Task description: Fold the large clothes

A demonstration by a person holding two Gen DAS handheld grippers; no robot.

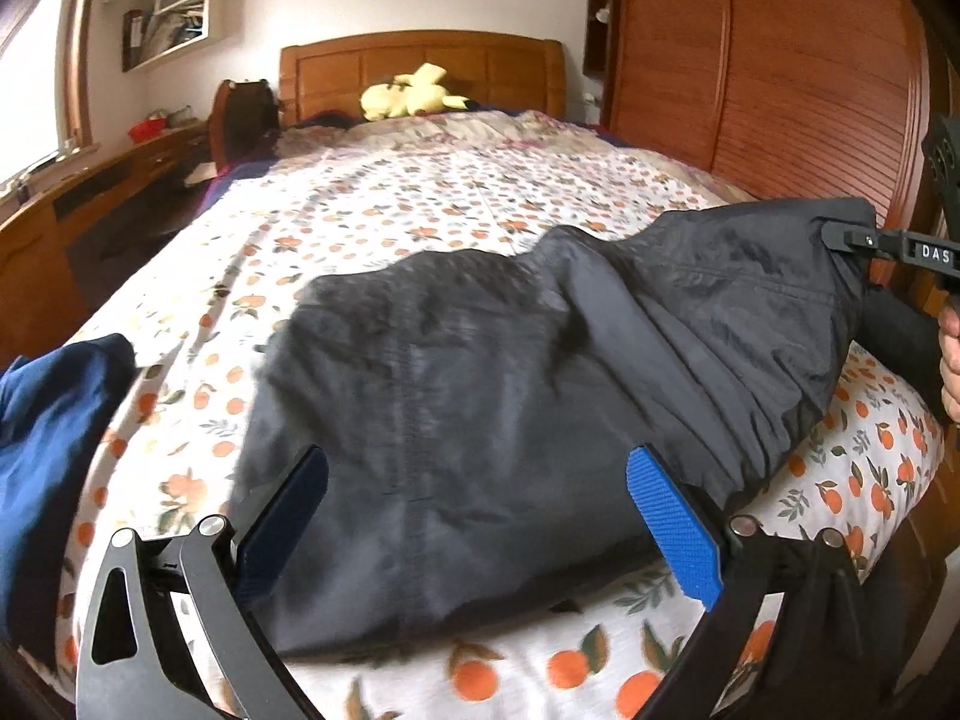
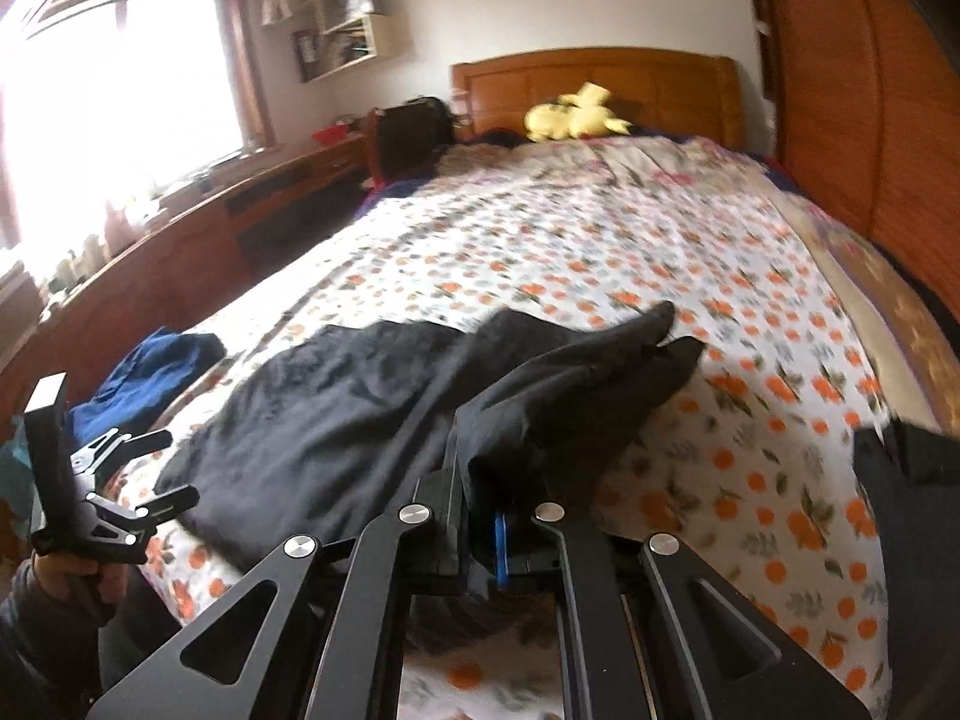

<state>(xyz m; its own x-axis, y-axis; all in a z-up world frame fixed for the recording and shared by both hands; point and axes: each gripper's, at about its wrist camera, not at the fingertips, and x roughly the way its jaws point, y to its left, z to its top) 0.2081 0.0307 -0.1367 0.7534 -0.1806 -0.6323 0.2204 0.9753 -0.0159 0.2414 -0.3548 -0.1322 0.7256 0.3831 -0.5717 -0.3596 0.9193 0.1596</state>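
A large black garment [image 1: 480,396] lies spread across the near end of the bed [image 1: 420,198]. My left gripper [image 1: 480,516] is open, its blue pads wide apart just above the garment's near edge. My right gripper [image 2: 480,534] is shut on a fold of the black garment [image 2: 360,408] and lifts that end off the bed. In the left wrist view the right gripper [image 1: 852,238] shows at the right edge, pinching the raised end. In the right wrist view the left gripper [image 2: 150,480] shows open at the left.
A blue garment [image 1: 54,438] lies at the bed's left edge. A yellow plush toy [image 1: 408,95] sits by the wooden headboard [image 1: 420,60]. A wooden wardrobe [image 1: 768,60] stands on the right. A desk [image 1: 90,192] and a window are on the left.
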